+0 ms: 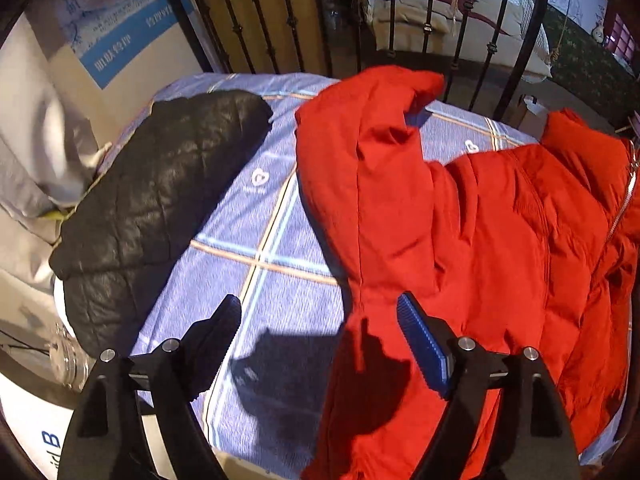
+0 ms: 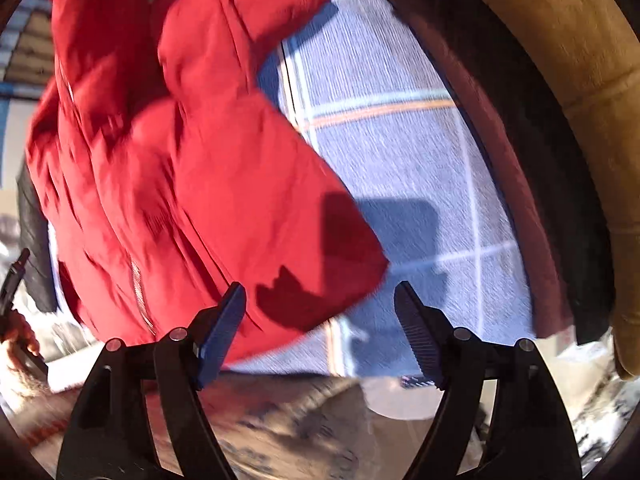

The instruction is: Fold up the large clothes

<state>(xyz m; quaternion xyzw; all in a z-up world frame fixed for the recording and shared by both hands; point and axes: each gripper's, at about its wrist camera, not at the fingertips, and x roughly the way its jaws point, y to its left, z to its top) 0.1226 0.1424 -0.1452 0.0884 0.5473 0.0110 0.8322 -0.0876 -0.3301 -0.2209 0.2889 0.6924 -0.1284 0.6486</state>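
A big red padded jacket (image 1: 460, 220) lies spread on a blue checked sheet (image 1: 256, 224), its zip at the right and one sleeve reaching toward the back. My left gripper (image 1: 320, 308) is open and empty, just above the jacket's near left edge. In the right wrist view the same red jacket (image 2: 192, 168) fills the left half, one sleeve end lying near the fingers. My right gripper (image 2: 320, 300) is open and empty above that sleeve end and the sheet (image 2: 400, 152). The view is blurred.
A folded black quilted jacket (image 1: 160, 208) lies on the sheet's left side. A black iron railing (image 1: 360, 20) stands behind the bed. A clear bottle (image 1: 68, 360) sits at the lower left. A tan padded edge (image 2: 560, 60) curves along the right.
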